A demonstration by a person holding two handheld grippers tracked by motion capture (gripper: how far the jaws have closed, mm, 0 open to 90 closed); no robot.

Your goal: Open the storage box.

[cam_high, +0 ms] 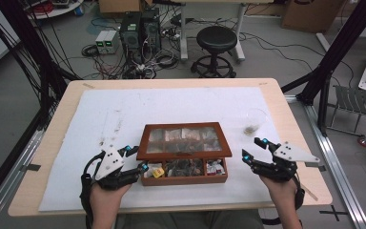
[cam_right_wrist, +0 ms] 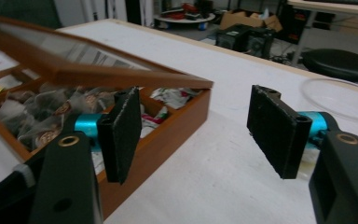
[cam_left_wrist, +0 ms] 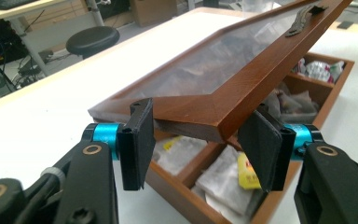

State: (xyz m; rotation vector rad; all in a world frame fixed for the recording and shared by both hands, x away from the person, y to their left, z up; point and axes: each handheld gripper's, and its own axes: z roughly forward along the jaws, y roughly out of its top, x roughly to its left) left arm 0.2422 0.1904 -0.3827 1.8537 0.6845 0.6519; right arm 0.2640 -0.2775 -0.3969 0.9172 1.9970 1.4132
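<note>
Your left gripper (cam_left_wrist: 200, 140) sits at the near left corner of the wooden tea box (cam_high: 185, 177); its black pads (cam_left_wrist: 137, 140) stand partly apart with the corner of the lid (cam_left_wrist: 223, 84) between them; the lid's underside seems to rest near the right pad, but you cannot tell from these views whether either pad presses on it; read it as a prop from below rather than a pinch, since the lid stands tilted up off the box, hinged at the far edge.

Your right gripper (cam_right_wrist: 200, 130) hangs just off the box's right end, jaws wide and holding nothing; bare white table cover (cam_right_wrist: 223, 186) lies between its pads; it looks parked there ready to take the lid's other corner or steady the box wall.

Just beyond your left pads, the front compartments hold crinkled tea sachets (cam_left_wrist: 223, 179), pale and translucent, one with a yellow tag (cam_left_wrist: 247, 172); past your right gripper's left pad, darker pouches (cam_right_wrist: 51, 116) fill the middle compartment.

Lid: red-brown varnished frame, mitred corner, a clear pane with a dull sheen; a dark metal clasp (cam_left_wrist: 303, 21) sits on its front rail, well beyond your left fingers.

Farther off, beyond your right gripper, a clear glass bowl (cam_high: 256, 119) with something small and brownish at the bottom; past the table edge, a black round stool (cam_high: 216, 50) and tangled cables on the floor.
</note>
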